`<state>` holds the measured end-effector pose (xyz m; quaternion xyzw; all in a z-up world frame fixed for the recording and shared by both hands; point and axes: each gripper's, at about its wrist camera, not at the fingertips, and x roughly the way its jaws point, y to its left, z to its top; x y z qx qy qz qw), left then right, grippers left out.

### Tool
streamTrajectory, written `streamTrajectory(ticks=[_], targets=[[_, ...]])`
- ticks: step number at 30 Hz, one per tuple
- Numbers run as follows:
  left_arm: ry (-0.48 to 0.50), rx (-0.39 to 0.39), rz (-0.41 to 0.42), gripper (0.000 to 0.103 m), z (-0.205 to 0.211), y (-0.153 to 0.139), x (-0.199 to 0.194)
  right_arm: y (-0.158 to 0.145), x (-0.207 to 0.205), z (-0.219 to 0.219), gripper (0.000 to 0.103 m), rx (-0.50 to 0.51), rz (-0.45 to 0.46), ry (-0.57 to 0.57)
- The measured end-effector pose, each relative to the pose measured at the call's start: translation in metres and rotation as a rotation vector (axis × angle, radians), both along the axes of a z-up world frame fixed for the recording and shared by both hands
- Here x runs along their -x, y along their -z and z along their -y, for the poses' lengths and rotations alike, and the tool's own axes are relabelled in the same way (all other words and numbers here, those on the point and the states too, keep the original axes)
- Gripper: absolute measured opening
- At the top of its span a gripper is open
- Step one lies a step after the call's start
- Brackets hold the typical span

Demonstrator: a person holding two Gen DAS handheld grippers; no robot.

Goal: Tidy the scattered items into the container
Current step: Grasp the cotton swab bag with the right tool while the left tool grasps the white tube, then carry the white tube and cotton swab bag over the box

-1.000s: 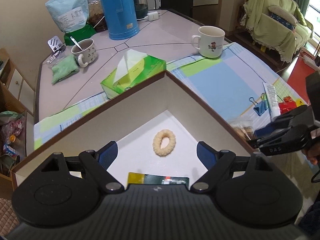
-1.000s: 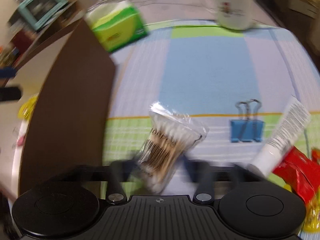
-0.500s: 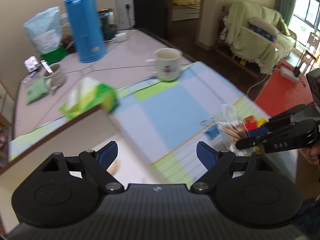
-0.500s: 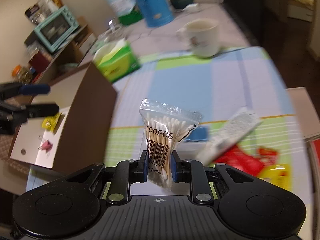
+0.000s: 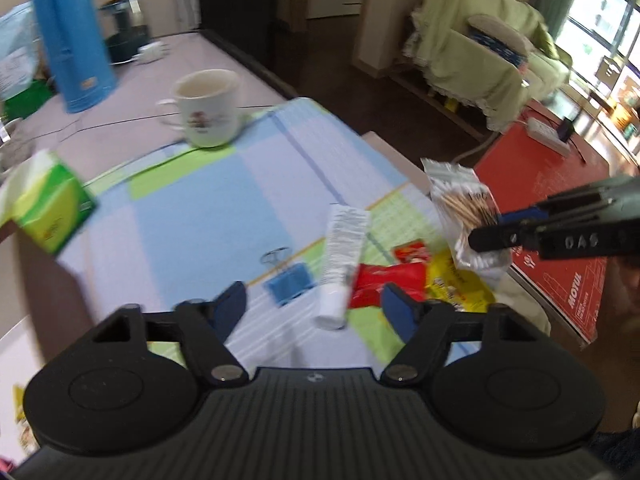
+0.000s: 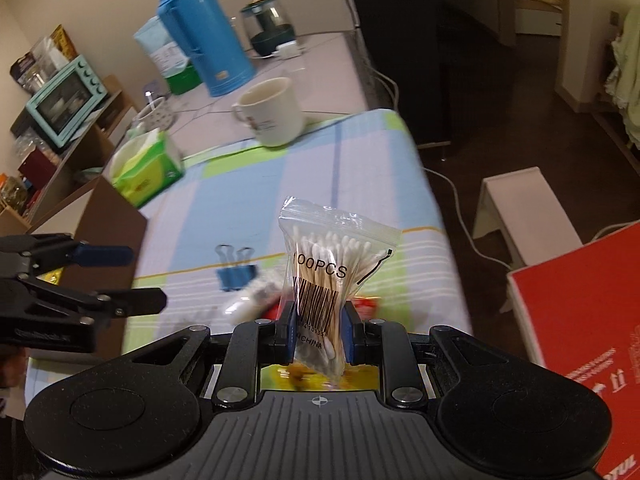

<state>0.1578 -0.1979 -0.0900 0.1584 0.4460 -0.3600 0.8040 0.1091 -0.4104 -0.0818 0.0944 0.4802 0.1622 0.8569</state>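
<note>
The right tongs [image 6: 319, 330] are squeezing a bag of cotton buds [image 6: 328, 276], low in the middle. The left tongs [image 5: 314, 304] are hanging wide open, holding nothing. Next, I think, the bag needs carrying to the box [image 6: 102, 216] at left.

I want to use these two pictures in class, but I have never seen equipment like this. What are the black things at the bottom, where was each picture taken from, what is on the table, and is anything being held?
The black shapes are hand-held grippers, one in each of a person's hands; there is no robot arm. Each carries a wide-angle camera looking forward along its two fingers.

One picture comes from the left gripper. Its jaws are open and empty, above the checked cloth. Below lie a blue binder clip, a white tube and red and yellow packets.

The other comes from the right gripper, shut on a clear bag of cotton swabs.

Also on the table: a white mug, a green tissue box, a blue flask and the brown-sided box.
</note>
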Motion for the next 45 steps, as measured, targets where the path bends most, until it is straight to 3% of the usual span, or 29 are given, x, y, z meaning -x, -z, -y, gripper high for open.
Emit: streamTrajectory(ticks=[2, 7, 12, 16, 23, 30, 38, 45], targets=[[0.020, -0.023, -0.005, 0.047, 0.016, 0.012, -0.002, 0.000, -0.001, 0.014, 0.021, 0.000, -0.002, 0.008], [0.054, -0.115, -0.007, 0.046, 0.047, 0.046, -0.012, -0.001, -0.005, 0.049, 0.021, 0.001, -0.009, 0.028], [0.092, -0.190, -0.044, 0.028, 0.062, 0.081, -0.023, 0.005, -0.007, 0.066, 0.021, -0.013, -0.031, 0.040], [0.122, -0.225, 0.005, 0.030, 0.071, 0.091, -0.020, 0.008, -0.007, 0.072, 0.021, -0.021, -0.044, 0.040], [0.076, -0.194, -0.039, 0.026, 0.057, 0.089, -0.019, 0.007, -0.008, 0.065, 0.021, -0.028, -0.040, 0.007], [0.022, -0.120, -0.051, 0.025, 0.021, 0.055, 0.001, 0.004, -0.006, 0.043, 0.021, -0.025, -0.027, -0.052], [-0.025, -0.030, 0.036, 0.025, -0.024, -0.007, 0.026, -0.008, -0.001, 0.001, 0.021, -0.021, 0.017, -0.151], [-0.112, 0.023, 0.135, 0.025, -0.088, -0.064, 0.045, -0.028, 0.005, -0.048, 0.021, -0.015, 0.073, -0.283]])
